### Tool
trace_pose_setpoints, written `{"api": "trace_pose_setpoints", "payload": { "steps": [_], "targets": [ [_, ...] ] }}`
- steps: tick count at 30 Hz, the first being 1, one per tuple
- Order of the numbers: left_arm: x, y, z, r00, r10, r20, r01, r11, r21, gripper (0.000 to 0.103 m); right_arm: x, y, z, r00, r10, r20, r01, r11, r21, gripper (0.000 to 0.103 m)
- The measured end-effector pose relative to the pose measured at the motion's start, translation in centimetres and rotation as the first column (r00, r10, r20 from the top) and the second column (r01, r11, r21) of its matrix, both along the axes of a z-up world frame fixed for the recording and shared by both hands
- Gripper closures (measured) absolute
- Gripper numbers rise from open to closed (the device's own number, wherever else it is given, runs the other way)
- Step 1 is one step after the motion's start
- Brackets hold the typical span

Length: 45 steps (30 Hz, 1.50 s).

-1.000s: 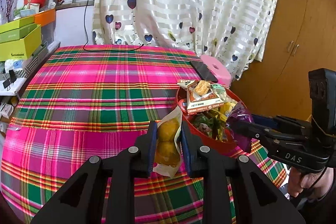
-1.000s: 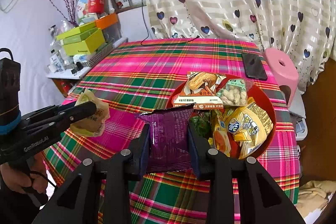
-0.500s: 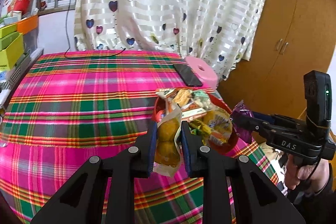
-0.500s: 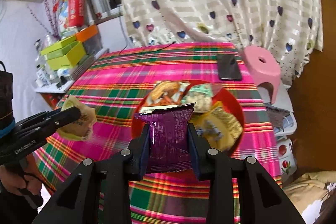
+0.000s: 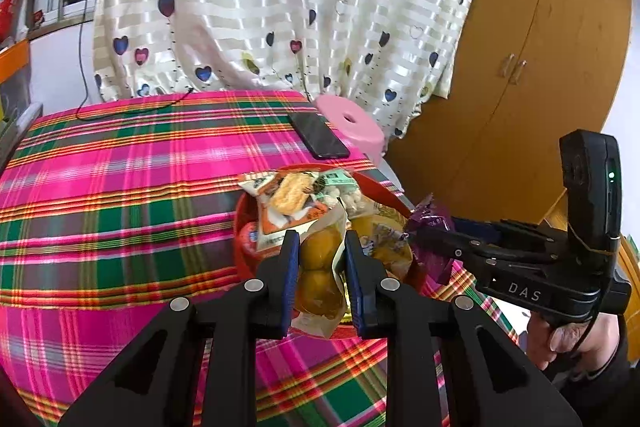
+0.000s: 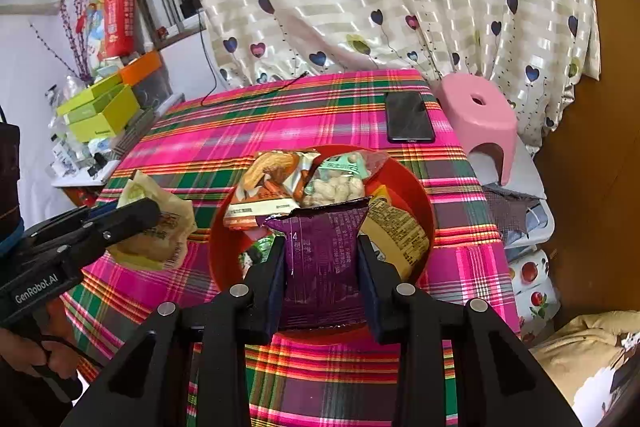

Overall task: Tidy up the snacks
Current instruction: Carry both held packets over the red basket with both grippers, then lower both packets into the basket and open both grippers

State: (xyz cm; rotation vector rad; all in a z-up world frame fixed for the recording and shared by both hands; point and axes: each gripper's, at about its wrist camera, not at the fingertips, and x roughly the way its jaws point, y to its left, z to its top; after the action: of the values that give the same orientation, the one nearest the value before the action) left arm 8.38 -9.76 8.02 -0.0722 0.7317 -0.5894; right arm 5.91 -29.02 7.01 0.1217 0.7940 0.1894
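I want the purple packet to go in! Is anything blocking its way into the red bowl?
Nothing blocks the shiny purple snack packet, clamped in the right gripper. The round red bowl is open-topped, though other snack packs already fill much of it.

"DAS" marks the right gripper [image 5: 430,239], "GenRobot.AI" the left gripper [image 6: 154,213], "14" the purple packet [image 6: 322,251].

A table in a pink-green plaid cloth [image 6: 280,123] is carrying a red bowl [image 6: 422,203] of snacks, a black phone [image 6: 408,117] and a thin black cable [image 6: 256,91].

Packet print [image 6: 322,247] too small to read — red bowl [image 6: 416,187] partly hidden.
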Motion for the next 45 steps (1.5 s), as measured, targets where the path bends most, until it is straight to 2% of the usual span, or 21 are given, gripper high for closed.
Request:
{"api": "trace_pose_setpoints", "payload": {
  "steps": [10, 23, 40, 45],
  "targets": [
    [0.9, -2.5, -1.8, 0.999, -0.016, -0.037, 0.018, 0.998, 0.055, 0.080, 0.6, -0.5, -0.7, 1.000, 0.009, -0.015, -0.009, 1.000, 0.012, 0.071],
    [1.8, -4.1, -3.3, 0.997, -0.028, -0.070, 0.034, 0.995, 0.089, 0.080, 1.3, -0.7, -1.4, 0.999, 0.019, -0.028, -0.019, 1.000, 0.024, 0.071],
    [3.3, -5.0, -4.4, 0.993, -0.058, -0.105, 0.064, 0.996, 0.055, 0.079, 2.6, -1.2, -2.2, 0.999, 0.013, -0.050, -0.012, 1.000, 0.025, 0.071],
    [3.6, -4.8, -4.6, 0.990, -0.075, -0.123, 0.077, 0.997, 0.011, 0.078, 2.9, -1.5, -2.5, 0.998, 0.008, -0.058, -0.006, 1.000, 0.028, 0.071]
  ]
}}
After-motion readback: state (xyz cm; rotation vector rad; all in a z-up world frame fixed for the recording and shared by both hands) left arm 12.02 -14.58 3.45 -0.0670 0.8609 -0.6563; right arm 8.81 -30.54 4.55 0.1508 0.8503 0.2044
